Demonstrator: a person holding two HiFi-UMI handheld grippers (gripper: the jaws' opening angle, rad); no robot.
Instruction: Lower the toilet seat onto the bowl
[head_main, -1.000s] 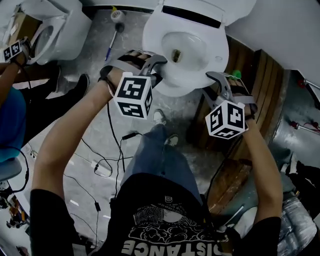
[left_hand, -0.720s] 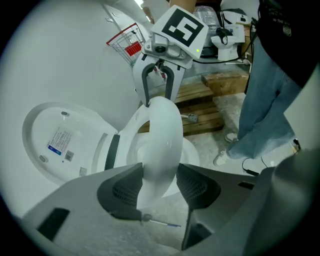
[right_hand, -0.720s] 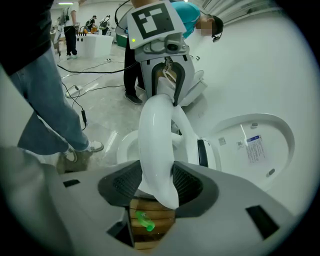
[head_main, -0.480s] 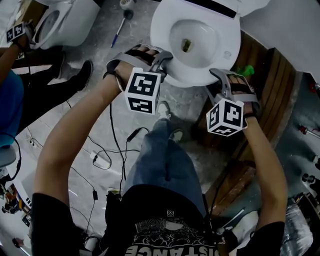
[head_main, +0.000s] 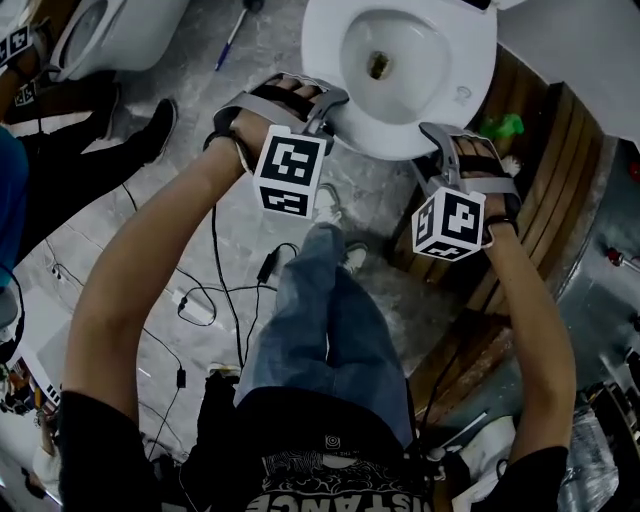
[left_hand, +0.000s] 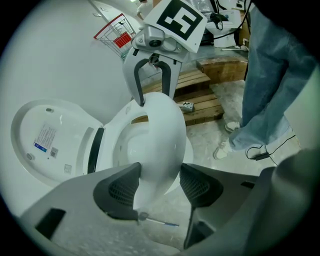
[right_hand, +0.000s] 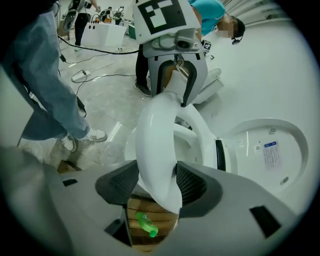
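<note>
Left gripper (head_main: 322, 108), upper left of centre: jaws opening, seat (head_main: 325, 45) rim between them. The seat appears down on the bowl (head_main: 395, 60), top centre. Right gripper (head_main: 440, 140): opening likewise round the rim. Best to open fully, then draw both straight outward without dragging the seat.

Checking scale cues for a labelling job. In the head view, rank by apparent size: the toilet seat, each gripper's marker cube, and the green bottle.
1. toilet seat
2. left marker cube and right marker cube: look alike, so unranked; both sit nearer the camera
3. green bottle
</note>
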